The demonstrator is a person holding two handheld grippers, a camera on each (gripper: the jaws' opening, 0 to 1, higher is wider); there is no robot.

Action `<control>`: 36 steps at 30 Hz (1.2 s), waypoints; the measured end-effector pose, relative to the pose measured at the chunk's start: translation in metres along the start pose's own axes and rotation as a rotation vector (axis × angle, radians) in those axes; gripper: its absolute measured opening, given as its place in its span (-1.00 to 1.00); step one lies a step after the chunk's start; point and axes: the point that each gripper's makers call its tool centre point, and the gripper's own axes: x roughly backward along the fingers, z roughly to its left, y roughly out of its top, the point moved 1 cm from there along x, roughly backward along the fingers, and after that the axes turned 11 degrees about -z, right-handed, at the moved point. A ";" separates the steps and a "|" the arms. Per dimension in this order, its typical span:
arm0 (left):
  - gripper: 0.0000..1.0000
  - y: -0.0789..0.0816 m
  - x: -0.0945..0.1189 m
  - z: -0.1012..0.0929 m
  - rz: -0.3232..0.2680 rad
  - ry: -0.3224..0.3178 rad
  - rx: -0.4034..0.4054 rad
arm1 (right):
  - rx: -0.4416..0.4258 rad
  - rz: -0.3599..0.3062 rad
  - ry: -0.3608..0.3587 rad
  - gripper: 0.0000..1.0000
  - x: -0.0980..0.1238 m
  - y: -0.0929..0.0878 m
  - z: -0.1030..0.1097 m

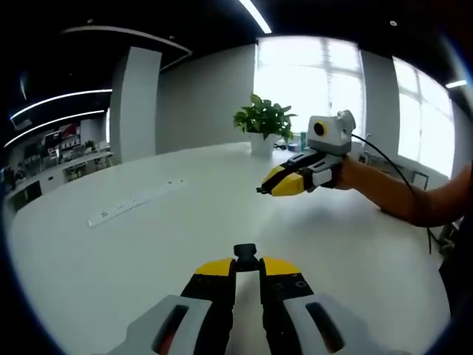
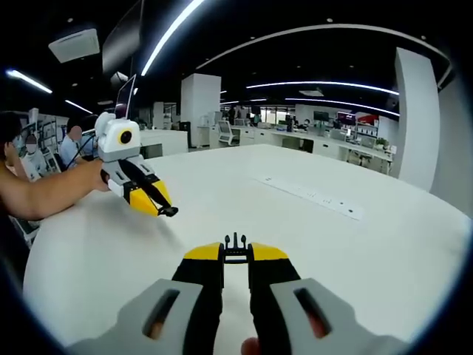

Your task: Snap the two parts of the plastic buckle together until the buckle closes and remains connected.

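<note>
So the big white table takes up most of both views, and everything else sits relative to it. Out past its far edge in the left gripper view there's a potted plant in front of bright windows, and lying flat on the tabletop is a long white power strip, same strip showing in the right gripper view. Above the table, the left gripper has its yellow-tipped jaws clenched on the socket half of the buckle, a small black piece sticking out from between the tips. The right gripper is likewise clamped on the pronged half of the buckle, little black prongs poking out forward. Both grippers float above the table, well apart from each other and roughly facing one another: from the left gripper view the right one hangs above the table with a forearm behind it and a tiny black bit at its tip, and in the right gripper view the left one comes in over the table edge, also with a black bit at the tip
</note>
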 end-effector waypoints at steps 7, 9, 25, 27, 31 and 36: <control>-0.78 -0.001 0.000 -0.001 0.007 -0.010 -0.001 | -0.003 0.007 0.009 -0.79 0.000 -0.001 0.002; -0.78 -0.001 0.000 0.000 0.007 -0.009 0.001 | -0.002 0.009 0.012 -0.79 -0.001 -0.002 0.003; -0.78 -0.004 0.001 0.000 0.022 -0.019 0.002 | 0.005 0.020 0.036 -0.79 -0.001 -0.002 0.007; -0.78 -0.004 0.001 -0.001 0.022 -0.020 0.000 | 0.009 0.015 0.044 -0.79 -0.001 -0.001 0.009; -0.78 -0.005 0.001 -0.002 0.023 -0.020 0.001 | 0.004 0.027 0.062 -0.79 0.003 -0.006 0.015; -0.78 -0.007 0.000 -0.006 0.032 -0.029 -0.001 | 0.003 0.027 0.061 -0.79 0.006 -0.007 0.016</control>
